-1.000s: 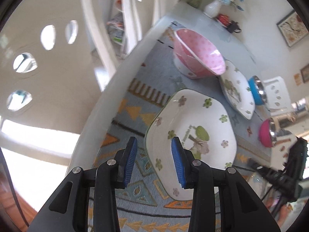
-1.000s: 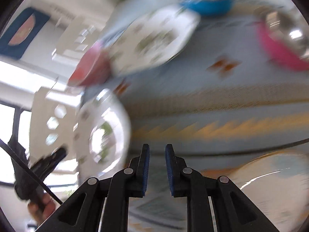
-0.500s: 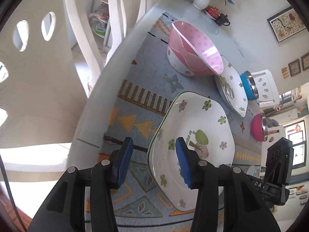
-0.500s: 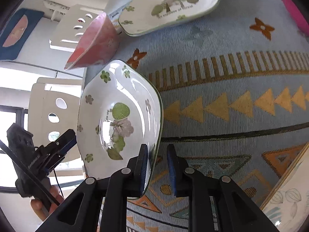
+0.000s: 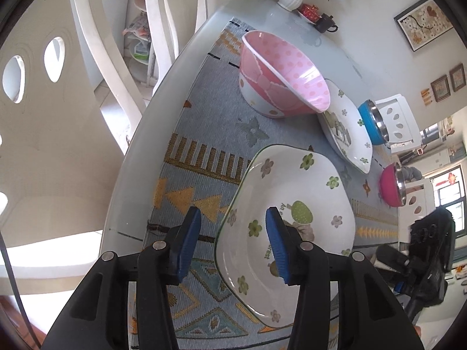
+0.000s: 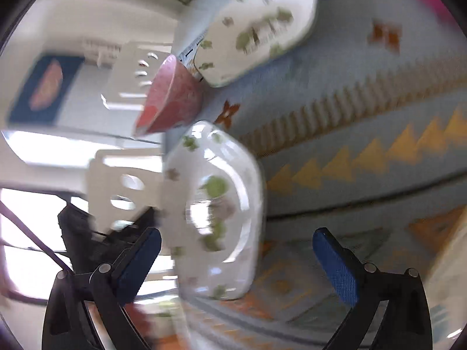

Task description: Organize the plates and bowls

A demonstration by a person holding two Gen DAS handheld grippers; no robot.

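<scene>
The left gripper [image 5: 232, 243], jaws parted, straddles the floral plate's [image 5: 306, 201] near rim without pressing; the right gripper [image 6: 236, 262], just sprung wide, grips nothing beside that plate.

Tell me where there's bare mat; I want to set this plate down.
Free: patterned mat between table edge, pink dotted bowl and near floral plate. Crowded: far side, where second floral plate, blue bowl and magenta bowl cluster.

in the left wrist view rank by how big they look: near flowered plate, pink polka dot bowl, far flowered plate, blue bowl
1. near flowered plate, though it is also closest to the camera
2. pink polka dot bowl
3. far flowered plate, partly hidden behind the pink bowl
4. blue bowl, farthest back and seen edge-on, so its true size is unsure
</scene>
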